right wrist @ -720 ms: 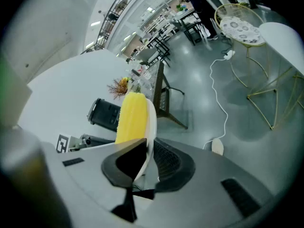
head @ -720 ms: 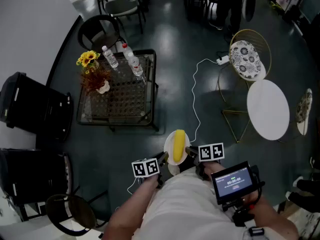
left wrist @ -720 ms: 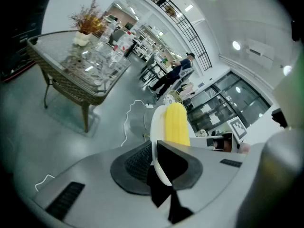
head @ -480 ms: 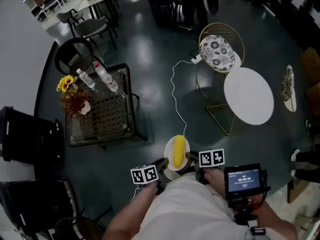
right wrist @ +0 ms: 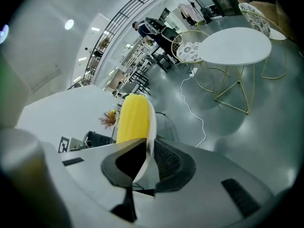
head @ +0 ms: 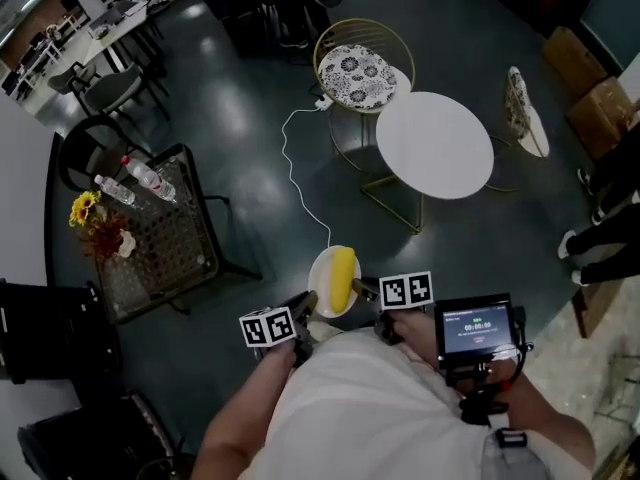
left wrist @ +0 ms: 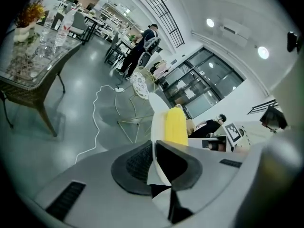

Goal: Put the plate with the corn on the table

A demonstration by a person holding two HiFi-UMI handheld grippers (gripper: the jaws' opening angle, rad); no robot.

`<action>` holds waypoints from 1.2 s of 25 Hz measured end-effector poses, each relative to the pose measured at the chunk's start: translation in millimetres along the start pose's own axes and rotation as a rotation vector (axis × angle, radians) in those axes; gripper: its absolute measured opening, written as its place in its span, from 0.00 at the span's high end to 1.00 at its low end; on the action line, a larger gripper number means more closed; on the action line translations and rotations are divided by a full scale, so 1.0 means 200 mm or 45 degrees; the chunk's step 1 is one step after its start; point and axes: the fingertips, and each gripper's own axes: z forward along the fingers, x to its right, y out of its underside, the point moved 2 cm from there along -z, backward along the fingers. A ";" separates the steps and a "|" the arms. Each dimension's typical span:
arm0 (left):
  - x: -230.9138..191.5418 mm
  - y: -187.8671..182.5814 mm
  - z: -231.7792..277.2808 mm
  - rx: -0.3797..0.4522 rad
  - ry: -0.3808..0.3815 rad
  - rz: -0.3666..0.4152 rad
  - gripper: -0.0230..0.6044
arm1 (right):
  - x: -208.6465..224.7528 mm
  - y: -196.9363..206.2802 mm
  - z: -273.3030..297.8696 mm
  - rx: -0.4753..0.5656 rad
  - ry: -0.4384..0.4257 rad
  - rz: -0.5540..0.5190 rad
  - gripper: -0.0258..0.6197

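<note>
Plate (head: 320, 290): white, held in the air between both claws, close to the person's body, above the dark floor (head: 250, 118).
Corn (head: 342, 274): one yellow cob lying on the plate.
Left claw (head: 304, 310): closed on the plate's left rim, with the edge pinched between its pads.
Right claw (head: 366, 291): closed on the opposite rim in the same way.
Round white worktop (head: 435, 145): ahead and to the right, well apart from the plate.

White round plate (head: 320, 268), clamped at two opposite rims and carried above the floor. Yellow corn (head: 342, 276), one cob, laid lengthwise on it. White round table (head: 435, 145) on gold legs, well apart.
</note>
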 end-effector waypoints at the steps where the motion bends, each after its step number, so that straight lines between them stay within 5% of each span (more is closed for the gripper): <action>1: 0.02 0.00 0.01 -0.001 0.001 0.003 0.91 | 0.01 0.00 -0.02 0.005 -0.004 0.002 0.87; 30: 0.44 0.51 0.31 -0.160 0.027 -0.040 0.91 | 0.39 0.27 -0.60 0.052 0.023 0.164 0.87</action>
